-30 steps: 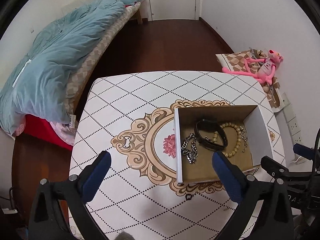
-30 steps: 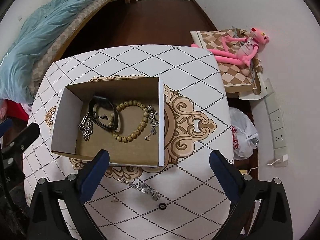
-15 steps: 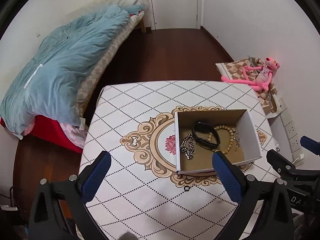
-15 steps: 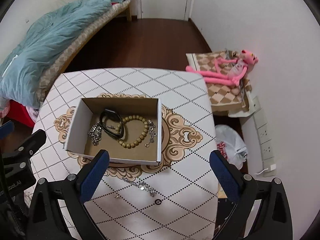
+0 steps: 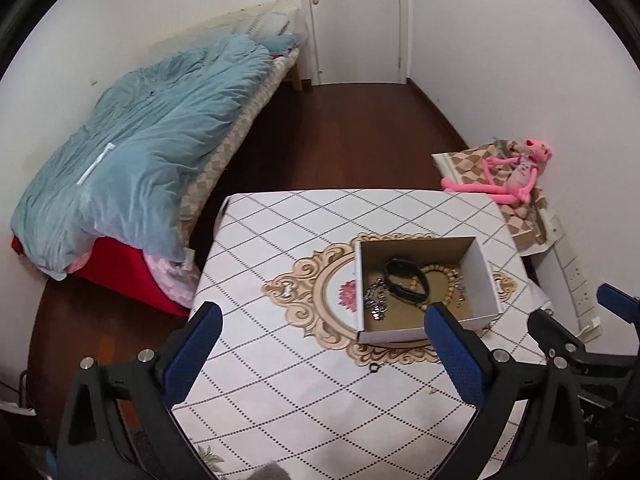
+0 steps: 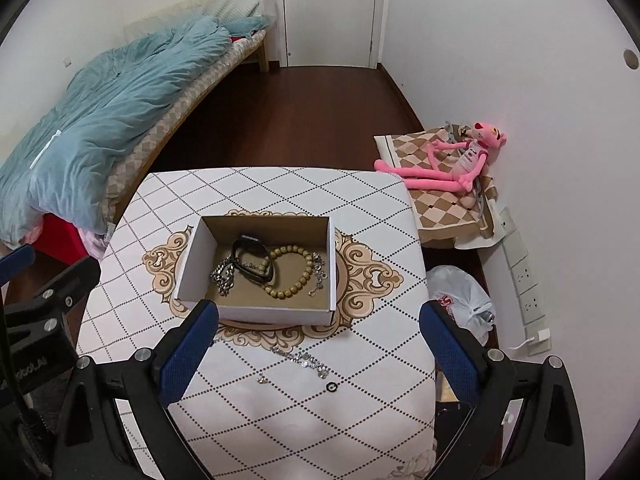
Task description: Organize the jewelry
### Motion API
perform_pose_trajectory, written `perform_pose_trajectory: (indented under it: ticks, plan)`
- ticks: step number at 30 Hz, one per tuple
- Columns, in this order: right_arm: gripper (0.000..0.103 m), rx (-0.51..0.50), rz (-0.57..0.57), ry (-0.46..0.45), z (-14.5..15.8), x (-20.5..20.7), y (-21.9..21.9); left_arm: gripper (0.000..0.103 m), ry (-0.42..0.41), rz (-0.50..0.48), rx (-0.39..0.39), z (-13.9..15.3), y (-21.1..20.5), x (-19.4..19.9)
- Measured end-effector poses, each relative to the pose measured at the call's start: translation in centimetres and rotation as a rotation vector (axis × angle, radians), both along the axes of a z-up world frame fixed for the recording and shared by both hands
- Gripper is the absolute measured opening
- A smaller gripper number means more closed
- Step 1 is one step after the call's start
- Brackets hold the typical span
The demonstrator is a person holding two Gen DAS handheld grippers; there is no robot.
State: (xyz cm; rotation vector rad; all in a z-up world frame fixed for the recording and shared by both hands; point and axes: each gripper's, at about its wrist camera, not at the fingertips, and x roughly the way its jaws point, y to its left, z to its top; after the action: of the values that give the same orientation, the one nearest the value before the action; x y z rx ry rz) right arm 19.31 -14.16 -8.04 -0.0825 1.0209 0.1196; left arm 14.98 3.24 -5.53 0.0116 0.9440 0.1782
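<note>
An open cardboard box (image 6: 192, 264) (image 5: 486, 276) stands on the patterned table (image 6: 260, 192). It holds a black band (image 6: 256, 260), a wooden bead bracelet (image 6: 294, 272), a silver chain (image 6: 224, 276) and a thin silver bracelet (image 6: 320, 276). On the table in front of the box lie a sparkly silver chain (image 6: 304, 358), a small black ring (image 6: 331, 387) (image 5: 374, 367) and a tiny earring (image 6: 262, 379). My left gripper (image 5: 320, 354) and right gripper (image 6: 320, 354) are both open, empty and well above the table's near edge.
A bed with a blue duvet (image 5: 132, 160) stands to the left. A pink plush toy (image 6: 452, 164) lies on a checked cushion at the right wall. A white plastic bag (image 6: 460, 300) lies on the floor right of the table. A door (image 6: 332, 12) is at the back.
Both grippers have risen and pulled back from the table, so the box looks smaller and more of the room shows. Nothing on the table has moved.
</note>
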Motion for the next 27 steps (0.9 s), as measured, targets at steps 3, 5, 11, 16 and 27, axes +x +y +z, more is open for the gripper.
perform_pose_trajectory:
  ticks: [3, 5, 11, 16, 27]
  plan:
    - [0.102, 0.018, -0.005, 0.016, -0.8, -0.3, -0.4, 0.103, 0.002, 0.015, 0.025, -0.7, -0.1, -0.3]
    - [0.102, 0.037, -0.016, 0.03, -1.6, -0.5, -1.0, 0.103, 0.011, 0.021, 0.032, -1.9, -0.1, -0.6]
    - [0.101, 0.088, -0.106, 0.16, -8.1, -1.1, -4.6, 0.103, 0.091, 0.039, 0.037, -6.8, -0.2, -1.6]
    - [0.076, 0.121, -0.145, 0.239, -14.4, -1.9, -6.0, 0.103, 0.189, 0.046, 0.035, -11.5, -0.5, -2.0]
    - [0.018, 0.066, -0.096, 0.166, -18.1, -3.0, -4.2, 0.103, 0.265, 0.016, 0.013, -15.2, -2.6, -2.3]
